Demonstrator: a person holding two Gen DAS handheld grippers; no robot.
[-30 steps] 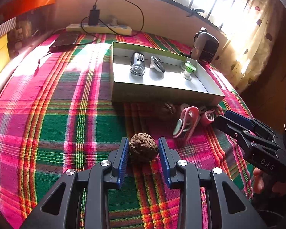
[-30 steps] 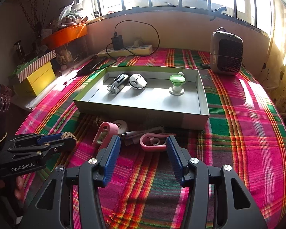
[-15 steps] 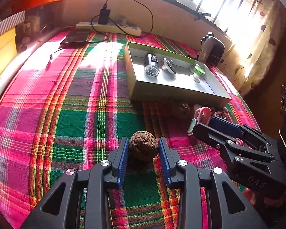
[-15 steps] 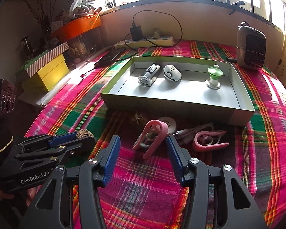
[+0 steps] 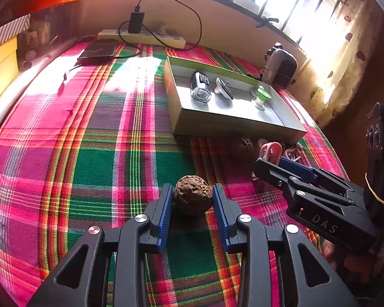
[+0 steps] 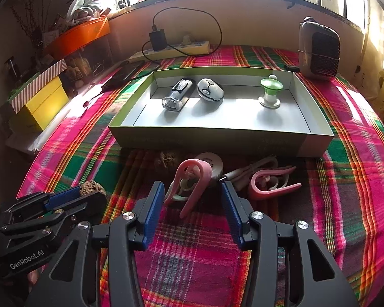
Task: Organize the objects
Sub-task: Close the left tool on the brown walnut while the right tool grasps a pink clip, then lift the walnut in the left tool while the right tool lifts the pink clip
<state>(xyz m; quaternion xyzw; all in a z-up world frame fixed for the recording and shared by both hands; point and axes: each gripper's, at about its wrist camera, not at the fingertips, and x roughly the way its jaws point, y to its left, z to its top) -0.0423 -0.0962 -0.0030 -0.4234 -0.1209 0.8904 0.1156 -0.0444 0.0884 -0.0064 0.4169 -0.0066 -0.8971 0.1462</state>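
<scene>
"DAS" on right hand-held gripper (image 5: 258, 165); "GenRobot.AI" on left hand-held gripper (image 6: 89, 194)

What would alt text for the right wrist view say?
The right gripper, jaws just closing, brackets a pink ear-hook earpiece on the plaid cloth without pinching it. Behind sits an open box; the left gripper holds a walnut.

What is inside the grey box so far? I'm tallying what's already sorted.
Inside the grey box are three things: a clear-ended gadget, a white mouse and a green-topped knob. Its near wall hides the nearest floor strip.
</scene>
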